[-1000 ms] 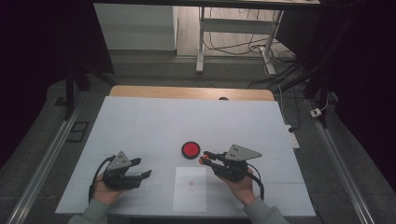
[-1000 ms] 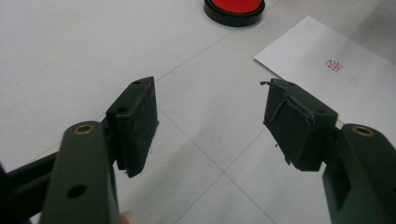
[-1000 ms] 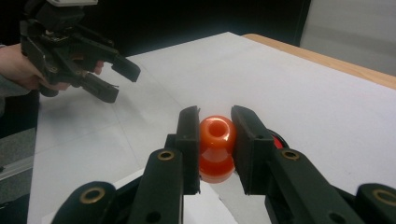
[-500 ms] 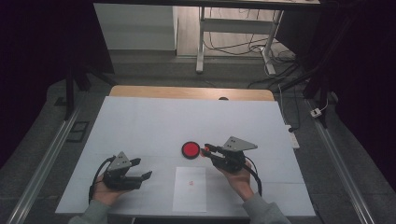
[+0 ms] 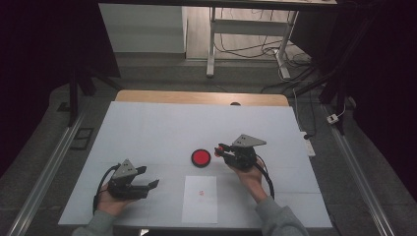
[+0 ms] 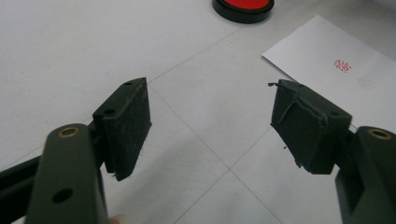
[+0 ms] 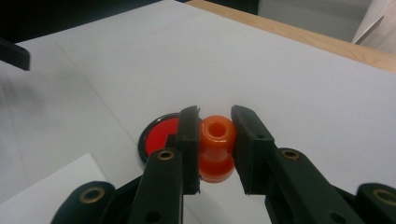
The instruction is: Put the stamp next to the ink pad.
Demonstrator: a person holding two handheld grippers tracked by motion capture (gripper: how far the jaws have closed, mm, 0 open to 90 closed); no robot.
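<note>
A round red ink pad in a black case lies near the middle of the white table; it also appears as the ink pad and the ink pad. My right gripper hovers just right of it, shut on an orange stamp with a waisted handle. A white sheet of paper with a small red stamp mark lies near the front edge. My left gripper rests at the front left, open, nothing between its fingers.
A wooden strip borders the table's far edge. Beyond it stand a table frame and loose cables on the floor. A power strip lies at the table's right side.
My right gripper has carried the orange stamp away from the paper, up and toward the red ink pad. The left gripper has stayed put.
</note>
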